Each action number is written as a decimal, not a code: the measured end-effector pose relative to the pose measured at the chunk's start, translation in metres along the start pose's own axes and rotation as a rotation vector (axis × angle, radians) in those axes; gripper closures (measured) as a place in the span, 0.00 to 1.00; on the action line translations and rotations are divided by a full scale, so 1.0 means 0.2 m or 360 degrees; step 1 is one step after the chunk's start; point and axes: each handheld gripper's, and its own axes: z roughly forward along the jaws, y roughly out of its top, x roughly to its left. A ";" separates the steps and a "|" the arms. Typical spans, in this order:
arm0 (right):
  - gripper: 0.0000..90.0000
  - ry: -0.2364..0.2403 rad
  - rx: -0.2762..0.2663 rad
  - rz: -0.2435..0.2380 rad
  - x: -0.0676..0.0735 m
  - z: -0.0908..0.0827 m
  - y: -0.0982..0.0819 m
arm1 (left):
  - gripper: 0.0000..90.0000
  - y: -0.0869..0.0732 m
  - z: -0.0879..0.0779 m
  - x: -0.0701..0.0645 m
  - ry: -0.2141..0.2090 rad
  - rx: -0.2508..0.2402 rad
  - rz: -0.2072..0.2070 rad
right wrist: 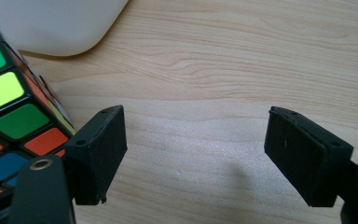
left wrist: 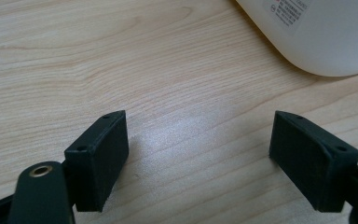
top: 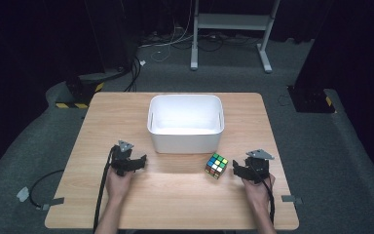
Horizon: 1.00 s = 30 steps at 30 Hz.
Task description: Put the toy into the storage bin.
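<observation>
The white bin (top: 185, 123) sits empty mid-table with the puzzle cube (top: 216, 165) just in front of its right corner. Both the left gripper (top: 137, 162) and right gripper (top: 238, 168) are spread wide, holding nothing. I'd guess the cube goes in the bin, so slide the right one sideways to straddle it squarely before closing.

Right tongs (right wrist: 196, 156) in foreground, two black jaws rising from bottom edge, spread wide apart, nothing between them. Bare light wood table (right wrist: 242, 60) in gap and beyond. Puzzle cube (right wrist: 14, 121) at left edge, just beside left jaw's outer side, black frame with green, yellow-green, orange, blue stickers. Contact between cube and jaw unclear. White container (right wrist: 51, 23), rounded corner, at top left behind cube, resting on table.
</observation>
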 end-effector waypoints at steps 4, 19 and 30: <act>0.23 0.0028 -0.0026 0.0019 0.00 -0.03 -0.01 | 0.22 0.00 0.00 0.00 0.0001 0.0001 0.0001; 0.21 0.0145 -0.0056 -0.0020 0.08 -0.12 -0.09 | 0.22 0.00 0.00 0.00 0.0001 0.0001 0.0002; 0.17 0.0231 -0.0079 -0.0063 0.12 -0.18 -0.12 | 0.22 0.00 0.00 0.00 0.0003 -0.0005 -0.0002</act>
